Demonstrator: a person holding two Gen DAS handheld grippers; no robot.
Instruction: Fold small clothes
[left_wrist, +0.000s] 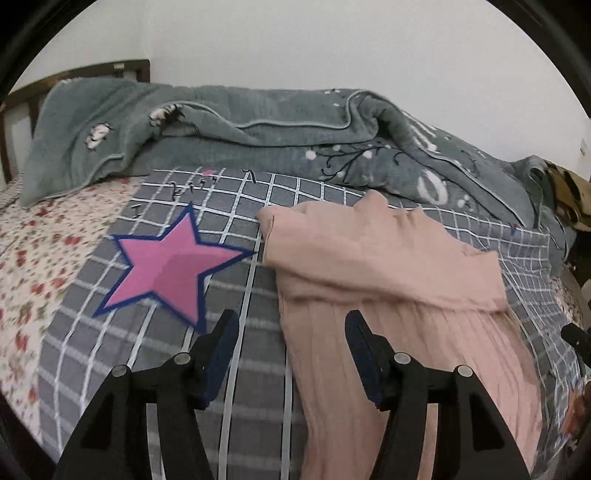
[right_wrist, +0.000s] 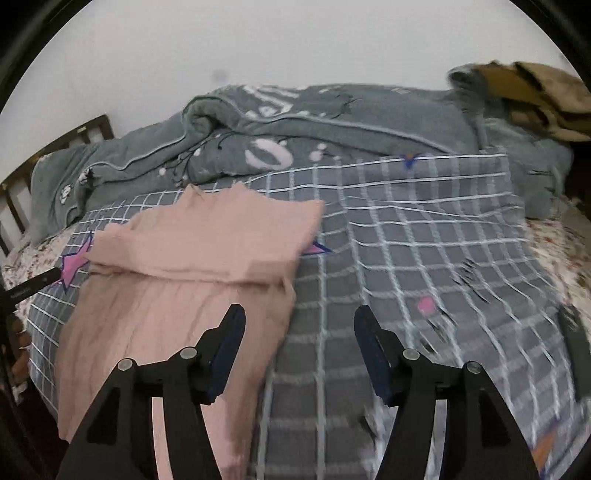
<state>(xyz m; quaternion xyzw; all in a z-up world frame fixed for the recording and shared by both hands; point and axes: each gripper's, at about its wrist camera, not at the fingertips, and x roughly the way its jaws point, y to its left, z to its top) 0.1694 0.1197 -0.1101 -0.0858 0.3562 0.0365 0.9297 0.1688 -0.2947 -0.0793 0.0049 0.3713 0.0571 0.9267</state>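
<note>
A pale pink garment (left_wrist: 388, 295) lies on a grey checked sheet (left_wrist: 229, 206), its upper part folded over in a band across the ribbed lower part. It also shows in the right wrist view (right_wrist: 192, 266). My left gripper (left_wrist: 291, 325) is open and empty, above the garment's left edge. My right gripper (right_wrist: 299, 321) is open and empty, above the garment's right edge. A piece of the right gripper (left_wrist: 576, 339) shows at the right edge of the left wrist view, and a piece of the left gripper (right_wrist: 33, 288) shows at the left edge of the right wrist view.
A crumpled grey-green blanket (left_wrist: 258, 125) lies along the far side of the bed, against a white wall. A pink star (left_wrist: 173, 266) is printed on the checked sheet. A floral sheet (left_wrist: 44, 243) lies underneath. A brown cloth (right_wrist: 535, 96) sits at the far right. A wooden headboard (right_wrist: 48, 147) is at the left.
</note>
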